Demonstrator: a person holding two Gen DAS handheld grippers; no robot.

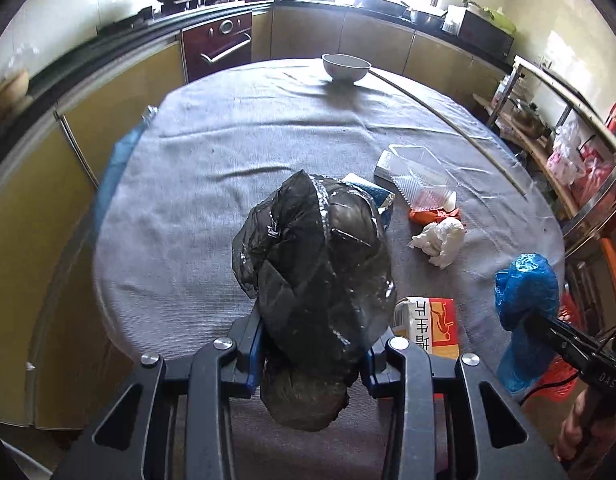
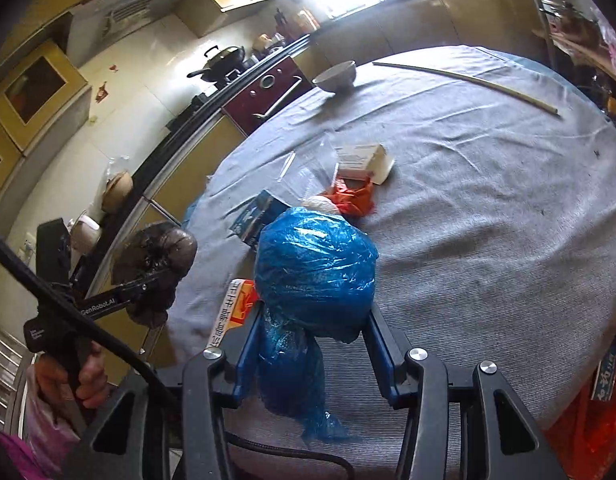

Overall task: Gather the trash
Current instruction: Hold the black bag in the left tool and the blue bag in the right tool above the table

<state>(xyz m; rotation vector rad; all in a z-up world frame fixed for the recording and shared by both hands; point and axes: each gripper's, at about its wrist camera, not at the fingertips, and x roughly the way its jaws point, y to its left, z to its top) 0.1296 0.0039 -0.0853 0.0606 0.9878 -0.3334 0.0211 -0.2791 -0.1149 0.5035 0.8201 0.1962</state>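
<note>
Two views | left wrist: left gripper [image 1: 314, 354] angled down over table [image 1: 211, 152], jaws pinching black bag [image 1: 314, 256], frame centre | right wrist: right gripper [image 2: 312, 354] angled down, pinching blue bag [image 2: 314, 268], centre; left hand [image 2: 73, 380] lower left.

We note both grippers, left gripper [image 1: 314, 354] and right gripper [image 2: 310, 342], black-framed with blue inner fingers, silver round screws; "GenRobot.AI" lettering and black cable on the left.

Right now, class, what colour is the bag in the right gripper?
Blue; the bag shows best in the right wrist view.
</note>
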